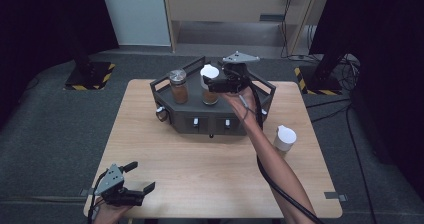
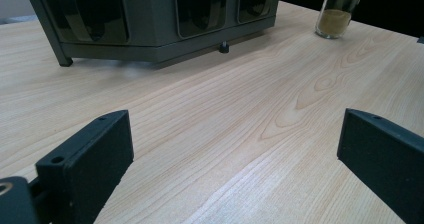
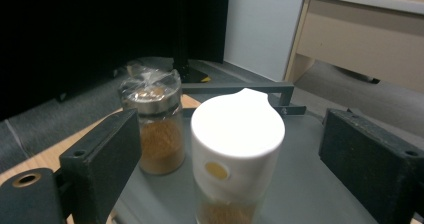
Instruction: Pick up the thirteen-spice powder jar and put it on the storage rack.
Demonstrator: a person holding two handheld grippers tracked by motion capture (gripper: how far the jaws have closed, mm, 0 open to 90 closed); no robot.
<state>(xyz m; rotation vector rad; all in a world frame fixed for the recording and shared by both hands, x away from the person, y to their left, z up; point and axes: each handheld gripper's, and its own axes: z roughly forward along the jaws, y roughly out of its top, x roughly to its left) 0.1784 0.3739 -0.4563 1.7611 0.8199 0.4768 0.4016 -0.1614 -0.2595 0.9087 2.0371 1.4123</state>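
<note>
step in hand, as i read it: setting spice jars onto the dark rack point(image 1: 165, 86) on the counter point(image 1: 200, 159). the white-capped jar point(image 1: 210, 86) stands upright on the rack's top tray, just beside a steel-lidded jar point(image 1: 178, 86). the right gripper point(image 1: 216, 85) is at the white-capped jar; in the right gripper view its jaws stand wide, one either side of the jar point(image 3: 235, 154), with clear gaps and no pad pressing. this looks like a release, jar placed and let go.

left gripper point(image 1: 142, 176) rests low at the near left corner of the counter, jaws wide apart, holding nothing; bare wood lies between them in the left gripper view.

next move, judged: the right gripper backs straight off without nudging the cap, then goes for the third jar point(image 1: 284, 140) standing on the counter to the right of the rack, well apart from it. that one needs a grip on the body under the cap.

look of the placed jar: clear glass body, brown powder inside, tall white plastic cap with a pointed pour lip and a small yellow dot point(image 3: 216, 170) on its side. neighbour jar point(image 3: 152, 129): crinkled film over a metal lid, orange-brown powder. third jar point(image 2: 340, 11): yellowish-olive contents.
</note>
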